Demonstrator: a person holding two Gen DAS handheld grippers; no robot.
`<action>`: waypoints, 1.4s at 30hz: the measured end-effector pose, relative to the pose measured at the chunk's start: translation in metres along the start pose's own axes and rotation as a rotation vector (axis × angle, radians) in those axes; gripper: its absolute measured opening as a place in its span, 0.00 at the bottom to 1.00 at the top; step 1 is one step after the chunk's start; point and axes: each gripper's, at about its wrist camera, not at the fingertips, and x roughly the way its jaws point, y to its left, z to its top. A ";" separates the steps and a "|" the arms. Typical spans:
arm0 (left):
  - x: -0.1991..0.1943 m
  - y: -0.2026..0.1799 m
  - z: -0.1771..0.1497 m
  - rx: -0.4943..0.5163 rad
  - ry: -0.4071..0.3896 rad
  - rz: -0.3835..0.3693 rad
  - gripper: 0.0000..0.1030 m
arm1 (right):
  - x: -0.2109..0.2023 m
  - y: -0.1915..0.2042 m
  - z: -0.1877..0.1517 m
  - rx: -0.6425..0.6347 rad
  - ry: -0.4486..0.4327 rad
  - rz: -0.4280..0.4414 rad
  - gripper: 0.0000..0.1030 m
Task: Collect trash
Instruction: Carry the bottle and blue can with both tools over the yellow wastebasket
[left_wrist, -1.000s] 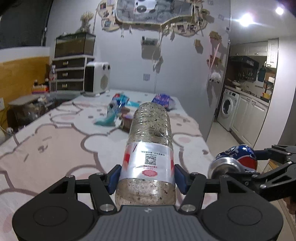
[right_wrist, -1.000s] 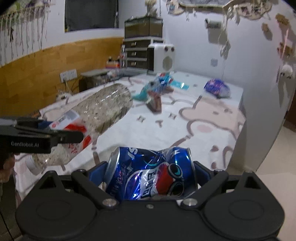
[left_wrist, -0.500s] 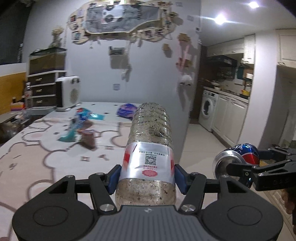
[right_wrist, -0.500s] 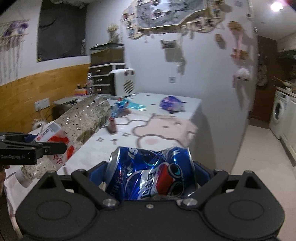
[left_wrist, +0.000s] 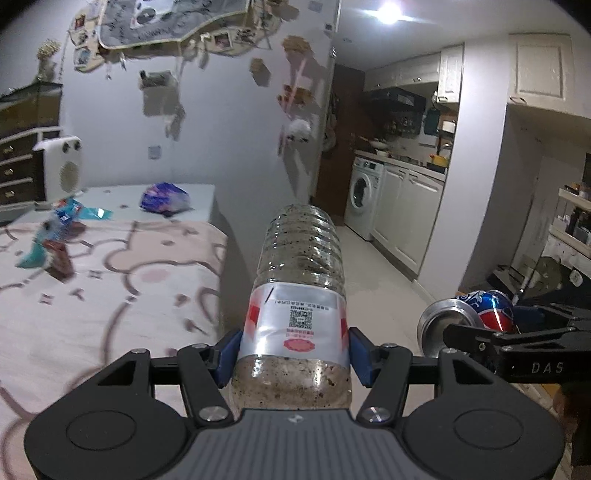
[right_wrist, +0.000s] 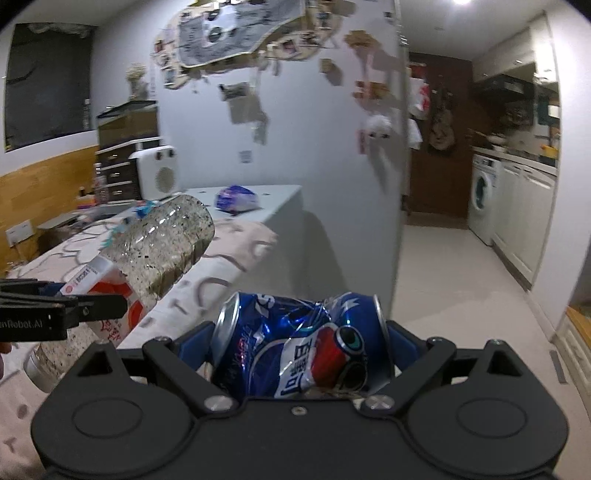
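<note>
My left gripper (left_wrist: 293, 350) is shut on a dirty clear plastic bottle (left_wrist: 301, 266) with a white and red label, held off the table's right edge. My right gripper (right_wrist: 301, 343) is shut on a crushed blue Pepsi can (right_wrist: 295, 343). The can (left_wrist: 469, 317) also shows at the right of the left wrist view, and the bottle (right_wrist: 159, 247) at the left of the right wrist view. On the table (left_wrist: 110, 295) lie a purple bag (left_wrist: 164, 197), a blue wrapper (left_wrist: 66, 214) and a small brown packet (left_wrist: 59, 260).
The table has a pink patterned cloth and ends at a grey wall (left_wrist: 229, 129). A white heater (left_wrist: 61, 171) and drawers (left_wrist: 16, 162) stand at its far end. To the right are tiled floor (right_wrist: 461, 280), a washing machine (left_wrist: 364, 188) and kitchen cabinets (left_wrist: 410, 214).
Both grippers have swung to the right, away from the table and toward the kitchen, each still holding its item. The table has slid to the left in both views.
</note>
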 end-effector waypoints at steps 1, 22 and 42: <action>0.005 -0.004 -0.002 -0.002 0.010 -0.007 0.59 | 0.001 -0.006 -0.003 0.010 0.005 -0.007 0.93; 0.234 -0.058 -0.142 -0.141 0.509 -0.064 0.59 | 0.110 -0.118 -0.146 0.359 0.225 -0.100 0.93; 0.483 0.027 -0.277 -0.317 0.837 0.062 0.60 | 0.294 -0.162 -0.270 0.582 0.430 -0.069 0.94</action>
